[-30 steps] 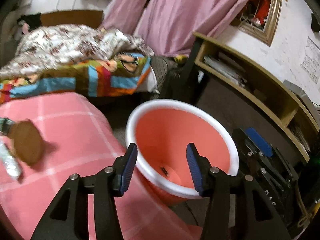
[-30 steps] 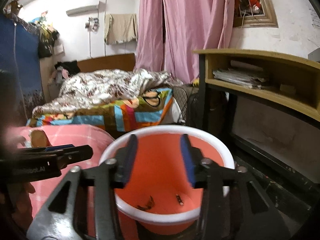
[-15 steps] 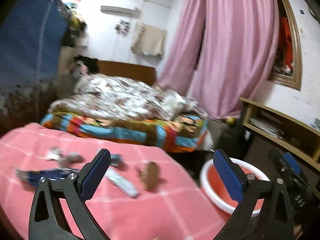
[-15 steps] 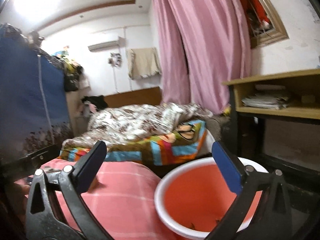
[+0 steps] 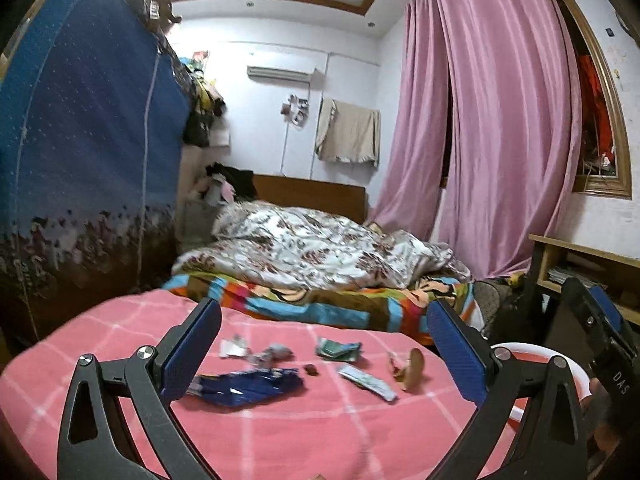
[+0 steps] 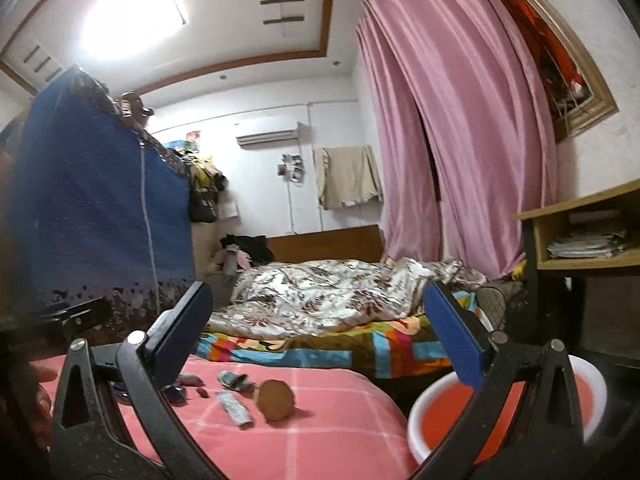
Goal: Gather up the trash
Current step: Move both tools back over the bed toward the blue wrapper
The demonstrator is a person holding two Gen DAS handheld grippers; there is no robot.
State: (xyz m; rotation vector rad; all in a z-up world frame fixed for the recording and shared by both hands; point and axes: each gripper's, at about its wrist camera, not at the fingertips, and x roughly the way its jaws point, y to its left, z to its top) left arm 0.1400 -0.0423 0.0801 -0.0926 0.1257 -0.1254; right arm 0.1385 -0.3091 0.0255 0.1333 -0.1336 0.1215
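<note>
Several pieces of trash lie on a pink checked tablecloth (image 5: 280, 432): a blue wrapper (image 5: 244, 386), a white-green sachet (image 5: 366, 382), a brown round piece (image 5: 412, 368), a green crumpled wrapper (image 5: 338, 350) and small white scraps (image 5: 234, 348). The orange bin with a white rim (image 6: 504, 404) stands low at the right of the table. My left gripper (image 5: 326, 354) is open and empty above the table, facing the trash. My right gripper (image 6: 320, 336) is open and empty, between the table and the bin. The sachet (image 6: 234, 402) and brown piece (image 6: 276, 400) also show in the right wrist view.
A bed with a floral quilt (image 5: 320, 252) and a striped blanket (image 5: 340, 304) lies behind the table. A blue wardrobe cover (image 5: 80, 152) stands at the left. A wooden shelf (image 6: 584, 236) and pink curtains (image 5: 480, 140) are at the right.
Both grippers have opened wide and lifted away from the bin. The left one has swung left to face the trash on the table; the right one has tilted up.
</note>
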